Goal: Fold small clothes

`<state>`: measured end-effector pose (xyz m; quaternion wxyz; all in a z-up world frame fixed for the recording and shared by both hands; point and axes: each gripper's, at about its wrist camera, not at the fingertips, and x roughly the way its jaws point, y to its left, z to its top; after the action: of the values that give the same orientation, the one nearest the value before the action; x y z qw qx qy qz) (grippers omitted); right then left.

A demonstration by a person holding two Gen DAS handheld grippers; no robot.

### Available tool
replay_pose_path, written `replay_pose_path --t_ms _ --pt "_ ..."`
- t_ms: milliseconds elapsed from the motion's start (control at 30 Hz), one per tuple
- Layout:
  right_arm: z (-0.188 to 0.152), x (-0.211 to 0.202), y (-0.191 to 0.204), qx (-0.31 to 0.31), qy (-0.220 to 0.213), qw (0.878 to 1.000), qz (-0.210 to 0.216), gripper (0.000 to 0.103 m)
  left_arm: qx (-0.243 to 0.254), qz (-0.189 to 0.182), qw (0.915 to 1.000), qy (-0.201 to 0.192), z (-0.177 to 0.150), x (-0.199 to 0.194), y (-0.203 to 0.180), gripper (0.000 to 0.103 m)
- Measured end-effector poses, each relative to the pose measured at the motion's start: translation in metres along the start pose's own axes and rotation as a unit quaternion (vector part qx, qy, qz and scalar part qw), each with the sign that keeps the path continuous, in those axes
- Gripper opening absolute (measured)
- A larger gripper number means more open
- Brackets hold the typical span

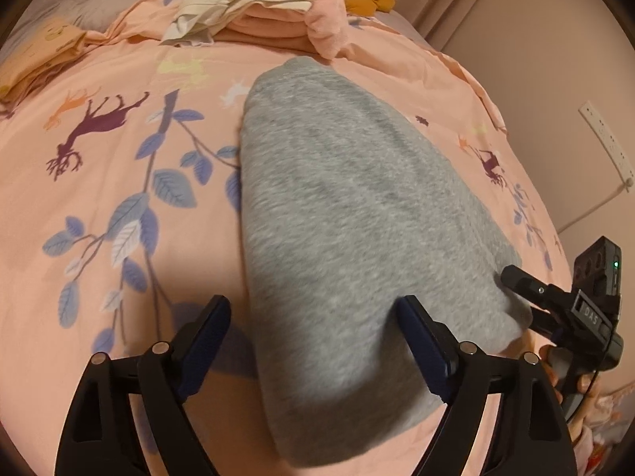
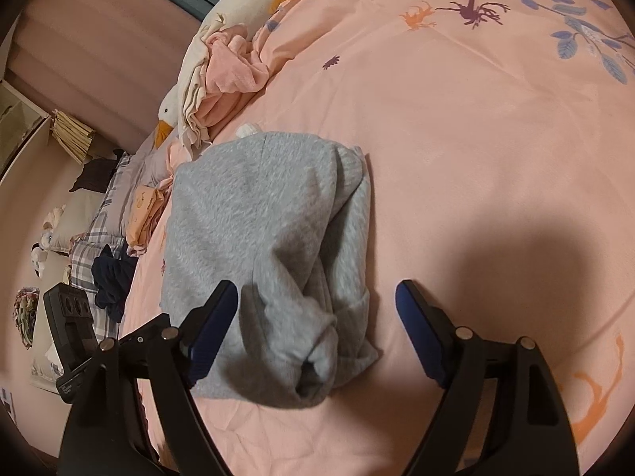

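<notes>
Grey fleece garment [image 1: 357, 238] lies folded into a long narrow strip on the pink printed bedspread [image 1: 119, 218]. In the left wrist view its long axis runs straight ahead, away from the left gripper [image 1: 313, 329], with the near end directly under the fingers. The left gripper is spread wide and grasps nothing: one finger stands over bare bedspread beside the strip, the other over the strip's near end.

The right gripper [image 2: 317, 309] is likewise released and empty. In the right wrist view the garment's bunched, layered end [image 2: 317, 369] lies between and just below its fingers, with the rest of the strip extending ahead.

Both grippers sit at the same near end. Judgement: the next fold runs along the long axis, lifting this end toward the far one.
</notes>
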<state>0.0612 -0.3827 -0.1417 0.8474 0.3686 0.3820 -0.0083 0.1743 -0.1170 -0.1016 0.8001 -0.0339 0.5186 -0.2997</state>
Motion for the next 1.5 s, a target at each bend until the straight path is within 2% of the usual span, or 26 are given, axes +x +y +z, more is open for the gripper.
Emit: replay_pose_path --t_ms 633,1500 --pt "0.017 0.022 0.008 -0.019 0.009 0.999 0.029 0.083 0.002 -0.016 0.9998 0.009 0.013 0.023 -0.006 0.089" --pt "0.018 0.033 0.016 -0.034 0.006 0.999 0.037 0.083 0.004 -0.019 0.9998 0.006 0.019 0.036 -0.009 0.095"
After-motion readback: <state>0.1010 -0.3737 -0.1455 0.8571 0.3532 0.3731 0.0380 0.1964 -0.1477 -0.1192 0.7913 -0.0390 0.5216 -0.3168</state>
